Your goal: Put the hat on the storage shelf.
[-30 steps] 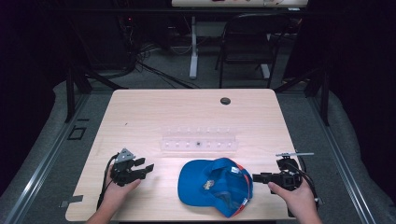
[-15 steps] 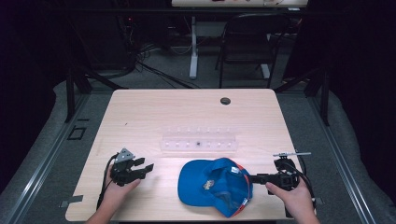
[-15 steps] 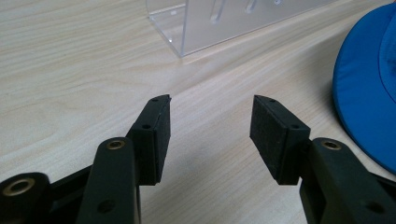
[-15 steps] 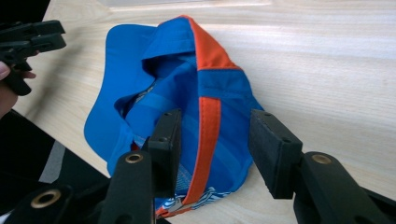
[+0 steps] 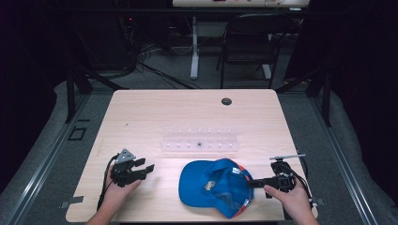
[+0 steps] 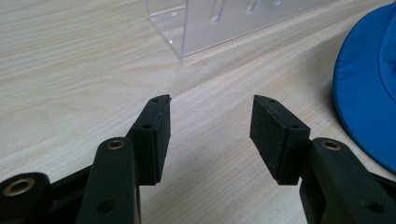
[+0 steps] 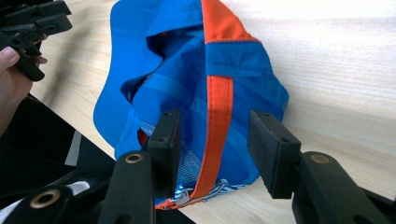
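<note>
the right tool [image 7: 215,128] is held apart astride the cap [image 5: 213,186] strap, ready to clamp; the left tool [image 6: 210,135], apart, is kept beside the cap on the bench [image 5: 155,117].

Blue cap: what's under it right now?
The blue cap lies straight on the wooden table, with the right gripper open over its orange strip. Anything beneath the fabric is covered.

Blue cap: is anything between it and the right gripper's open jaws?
Nothing visible. The right gripper already straddles the blue cap at its orange strap, jaws open either side; whether they touch fabric is unclear.
</note>
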Available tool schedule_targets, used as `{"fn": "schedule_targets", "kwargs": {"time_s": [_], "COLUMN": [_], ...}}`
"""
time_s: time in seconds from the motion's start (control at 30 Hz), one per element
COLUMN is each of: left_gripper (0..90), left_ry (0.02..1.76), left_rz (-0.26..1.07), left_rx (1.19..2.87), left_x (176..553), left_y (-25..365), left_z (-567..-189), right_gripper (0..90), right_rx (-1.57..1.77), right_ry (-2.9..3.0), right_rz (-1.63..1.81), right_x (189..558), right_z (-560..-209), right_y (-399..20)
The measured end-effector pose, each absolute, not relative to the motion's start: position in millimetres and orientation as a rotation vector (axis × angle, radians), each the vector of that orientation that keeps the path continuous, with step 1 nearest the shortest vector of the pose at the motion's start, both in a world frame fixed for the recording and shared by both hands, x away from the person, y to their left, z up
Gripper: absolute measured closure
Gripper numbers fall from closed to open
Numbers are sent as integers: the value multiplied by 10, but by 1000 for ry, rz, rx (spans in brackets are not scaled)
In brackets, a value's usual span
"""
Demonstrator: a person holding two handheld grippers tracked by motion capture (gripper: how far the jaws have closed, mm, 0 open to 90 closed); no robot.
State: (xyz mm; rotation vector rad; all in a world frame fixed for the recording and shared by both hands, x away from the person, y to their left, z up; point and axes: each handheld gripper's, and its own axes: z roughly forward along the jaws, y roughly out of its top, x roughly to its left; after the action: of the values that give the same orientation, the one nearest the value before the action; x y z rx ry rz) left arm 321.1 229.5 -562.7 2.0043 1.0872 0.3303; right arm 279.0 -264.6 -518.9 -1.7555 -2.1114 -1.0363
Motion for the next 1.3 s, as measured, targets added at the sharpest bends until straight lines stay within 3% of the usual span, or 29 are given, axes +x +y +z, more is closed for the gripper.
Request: {"fn": "schedule_targets", "kwargs": {"time_s": [0.73,1.3], "left_gripper": [485,485], "left_ry": [1079,1083], "left_rz": [342,348], "left_rx": [1998,1994], "left_x": [3201,3199], "left_y": [2289,2294], "left_z": [-5618,-5616], "right_gripper": [586,704], "right_rx": [-1688,-1664], "right_ry": [-2051,-2019], "right_rz": [-987,-995], "right_x": [2846,2845], "right_z": [-5331,-5272], "right_y": [-2574,-2604]}}
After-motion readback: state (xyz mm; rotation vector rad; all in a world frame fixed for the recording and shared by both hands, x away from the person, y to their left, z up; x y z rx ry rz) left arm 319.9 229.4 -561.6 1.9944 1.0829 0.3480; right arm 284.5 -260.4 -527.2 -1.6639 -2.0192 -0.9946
